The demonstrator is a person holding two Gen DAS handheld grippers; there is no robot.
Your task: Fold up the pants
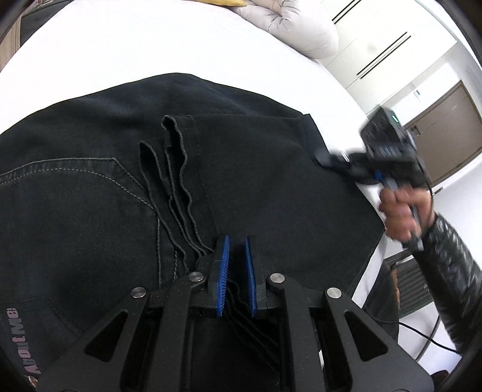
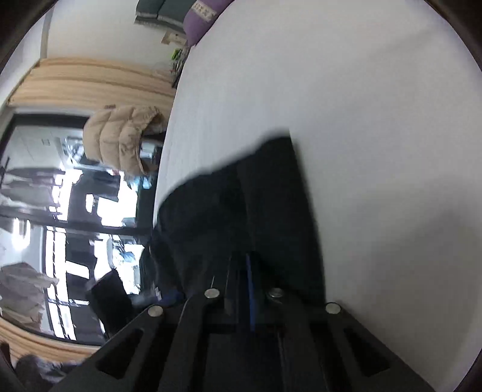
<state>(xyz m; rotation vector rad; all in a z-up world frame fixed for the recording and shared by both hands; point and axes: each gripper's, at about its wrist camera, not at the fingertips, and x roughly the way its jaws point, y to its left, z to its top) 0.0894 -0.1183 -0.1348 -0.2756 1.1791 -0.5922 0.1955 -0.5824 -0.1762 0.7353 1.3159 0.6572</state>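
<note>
Black jeans (image 1: 105, 169) lie folded on a white bed (image 1: 120, 51), the leg ends laid over the seat with its back pocket. My left gripper (image 1: 236, 241) is narrowly parted around the stacked leg hems (image 1: 177, 181), which run between its blue pads (image 1: 222, 265). My right gripper (image 1: 323, 158) pinches the folded edge of the jeans at the right side of the bed. In the right wrist view the right gripper (image 2: 241, 259) is shut on dark jeans fabric (image 2: 229, 196), blurred by motion.
A white quilted duvet (image 1: 295, 27) lies at the far end of the bed. The bed edge runs along the right (image 1: 370, 193), with a floor and a cable beyond. A tan puffer jacket (image 2: 120, 138) hangs beside the bed.
</note>
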